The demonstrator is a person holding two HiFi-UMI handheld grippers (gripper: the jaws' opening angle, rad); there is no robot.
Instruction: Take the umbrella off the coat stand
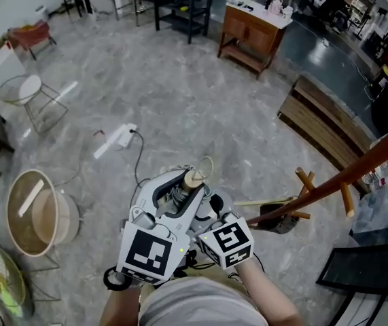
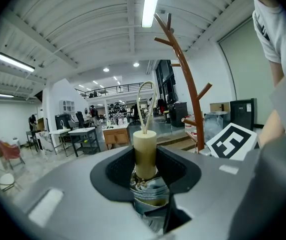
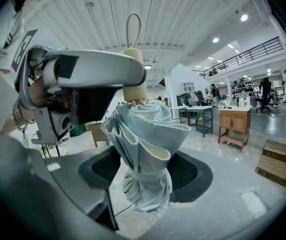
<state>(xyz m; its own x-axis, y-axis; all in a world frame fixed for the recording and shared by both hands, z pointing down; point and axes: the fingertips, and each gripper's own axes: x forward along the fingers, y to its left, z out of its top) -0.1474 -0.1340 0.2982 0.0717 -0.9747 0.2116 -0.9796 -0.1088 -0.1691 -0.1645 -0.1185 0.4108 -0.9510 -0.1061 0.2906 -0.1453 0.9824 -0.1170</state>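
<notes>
The folded umbrella (image 1: 192,180) should be light, but it handles as two things: a stiff cream handle (image 2: 145,149) and a soft, pale blue canopy (image 3: 144,144) that squashes and could slide under the pads, so I judge the firm end the safer hold. My left tongs (image 2: 145,170) are clamped where the handle meets the bunched cloth. My right tongs (image 3: 145,173) are closed around the strapped canopy. The umbrella sits at lower centre of the head view, clear of the brown coat stand (image 1: 343,180) at right, with a thin cord loop (image 2: 138,113) rising from the handle.
</notes>
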